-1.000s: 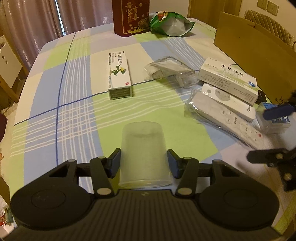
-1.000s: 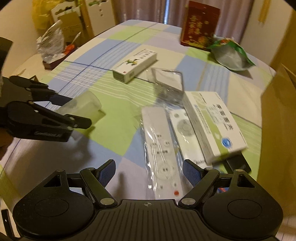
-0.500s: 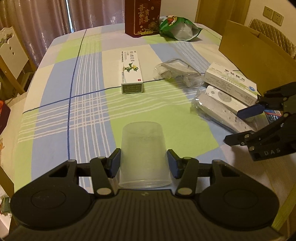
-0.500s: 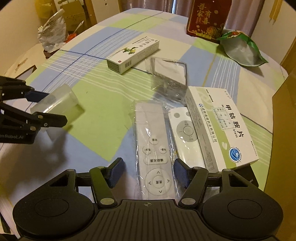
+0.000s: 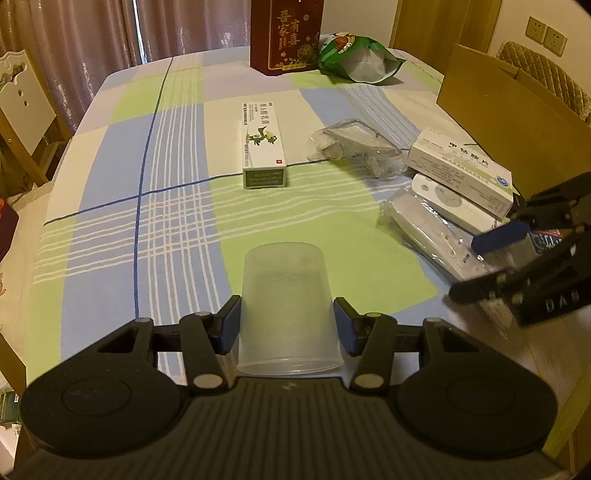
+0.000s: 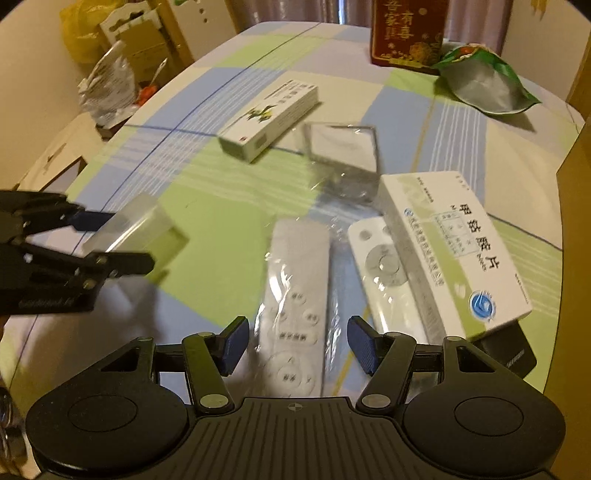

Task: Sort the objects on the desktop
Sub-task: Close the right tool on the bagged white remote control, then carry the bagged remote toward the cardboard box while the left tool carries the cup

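Observation:
My left gripper [image 5: 286, 317] is shut on a translucent plastic cup [image 5: 284, 291], held upside down just above the checked tablecloth [image 5: 177, 221]. The right wrist view shows that gripper [image 6: 125, 240] and its cup [image 6: 147, 229] at the left. My right gripper [image 6: 297, 332] hangs over the near end of a white remote in clear wrap [image 6: 295, 280]. Its jaws straddle the remote, with small gaps on both sides. In the left wrist view the right gripper [image 5: 469, 266] is at the right edge, above the wrapped remote [image 5: 432, 229].
A second white remote [image 6: 384, 266] and a white medicine box [image 6: 454, 251] lie right of the wrapped one. Farther back are a green-and-white ointment box [image 5: 263, 147] and a clear plastic packet [image 5: 354, 147]. A red box [image 5: 286, 33], a green bag [image 5: 354, 55] and a cardboard box [image 5: 517, 122] line the far and right sides.
My right gripper's jaws have narrowed from wide apart and it has moved in over the wrapped remote. The left gripper keeps the cup in the same place.

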`<state>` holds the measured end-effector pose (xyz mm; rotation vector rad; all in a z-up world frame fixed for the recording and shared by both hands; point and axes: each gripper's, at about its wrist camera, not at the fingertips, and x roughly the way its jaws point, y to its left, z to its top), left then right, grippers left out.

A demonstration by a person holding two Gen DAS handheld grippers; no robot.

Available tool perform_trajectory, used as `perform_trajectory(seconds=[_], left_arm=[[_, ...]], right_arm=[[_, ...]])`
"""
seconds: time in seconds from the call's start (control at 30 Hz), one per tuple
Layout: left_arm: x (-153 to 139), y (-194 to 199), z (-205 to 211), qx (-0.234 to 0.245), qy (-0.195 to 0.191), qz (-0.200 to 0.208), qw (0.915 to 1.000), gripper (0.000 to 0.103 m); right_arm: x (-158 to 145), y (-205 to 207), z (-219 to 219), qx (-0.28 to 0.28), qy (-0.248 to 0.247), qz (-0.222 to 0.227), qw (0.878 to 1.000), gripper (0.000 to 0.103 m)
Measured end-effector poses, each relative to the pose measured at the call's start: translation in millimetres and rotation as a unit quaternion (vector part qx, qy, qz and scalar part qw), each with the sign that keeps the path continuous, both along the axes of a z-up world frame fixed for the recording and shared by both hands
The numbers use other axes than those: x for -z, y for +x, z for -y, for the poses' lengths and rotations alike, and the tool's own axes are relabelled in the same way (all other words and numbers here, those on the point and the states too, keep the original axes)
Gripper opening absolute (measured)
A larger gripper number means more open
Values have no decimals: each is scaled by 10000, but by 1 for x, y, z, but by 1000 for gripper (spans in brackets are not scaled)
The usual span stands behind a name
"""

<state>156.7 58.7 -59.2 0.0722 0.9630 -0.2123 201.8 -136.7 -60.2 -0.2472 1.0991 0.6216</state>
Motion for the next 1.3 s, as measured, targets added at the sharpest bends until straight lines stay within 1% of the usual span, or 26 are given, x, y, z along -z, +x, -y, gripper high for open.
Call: perform_trajectory(seconds=[0.13,0.3,0.33,0.37,0.53,0.63,0.77,0.9,1.1,1.3], left_arm=[[0,0,0,-10,1,-6,10000,48],[-1,-1,-1,-30,-4,-9,10000,48],[-1,-2,-1,-29,-6,-7,10000,48],[-1,-2,-1,-27,-7,-5,10000,48],[-2,-3,-1,-9,0,9,10000,48],[-3,-5,0,15,13,23,10000,48],[-6,-7,1,60,32,70,10000,48],[-11,-8,2,121,38,124,9998,48],[-27,-5,13,303,-11,264,9992,48],[-49,1,40,699,-130,455,9964,48]], right_arm=[[7,1,-6,-66,-81,77,9999,63],[8,-2,-7,101,-39,117,9999,63],[8,-5,-8,98,-71,160,9998,56],[7,-7,-9,94,-145,248,9995,41],[5,-5,-6,323,-76,224,9992,38],[-1,-10,-6,332,-71,342,9988,38],[-12,-18,-7,307,-99,511,9982,38],[-26,-24,-2,433,-92,685,9967,38],[-62,-32,20,866,-93,928,9919,38],[-97,-49,56,1498,-126,1090,9826,38]])
